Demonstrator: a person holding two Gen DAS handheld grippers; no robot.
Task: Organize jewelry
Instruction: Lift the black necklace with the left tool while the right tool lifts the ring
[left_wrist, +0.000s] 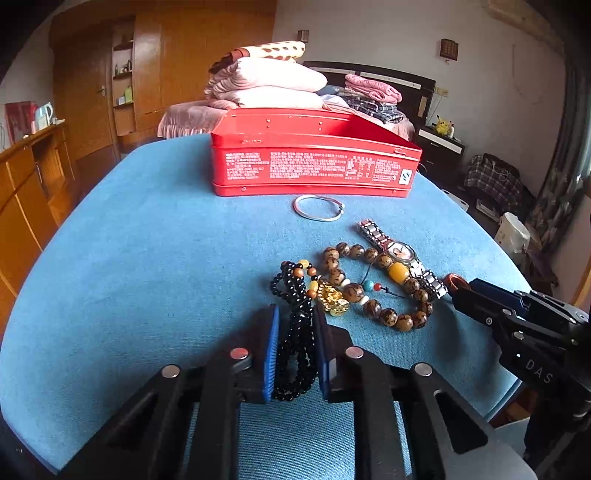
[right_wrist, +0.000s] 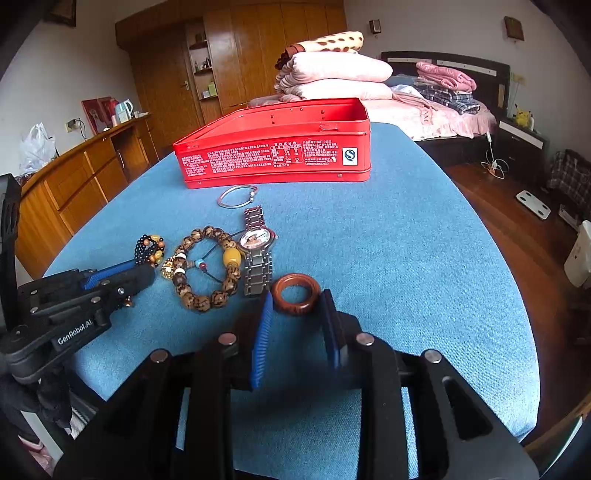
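An open red tin box (left_wrist: 314, 162) stands at the far side of the blue table (left_wrist: 147, 258); it also shows in the right wrist view (right_wrist: 273, 147). My left gripper (left_wrist: 297, 325) is shut on a black bead bracelet (left_wrist: 295, 350) that lies on the cloth. My right gripper (right_wrist: 297, 306) has its pads on either side of a brown wooden ring (right_wrist: 295, 293) on the table; the ring's edge shows in the left wrist view (left_wrist: 455, 281). Between them lie a brown bead bracelet (left_wrist: 373, 291), a gold charm (left_wrist: 334, 299), a metal watch (left_wrist: 400, 254) and a silver bangle (left_wrist: 319, 207).
A bed with stacked pink quilts (right_wrist: 332, 74) stands behind the table. Wooden cabinets (right_wrist: 85, 177) run along the left. Wooden floor with a white scale (right_wrist: 533, 205) lies to the right of the table edge.
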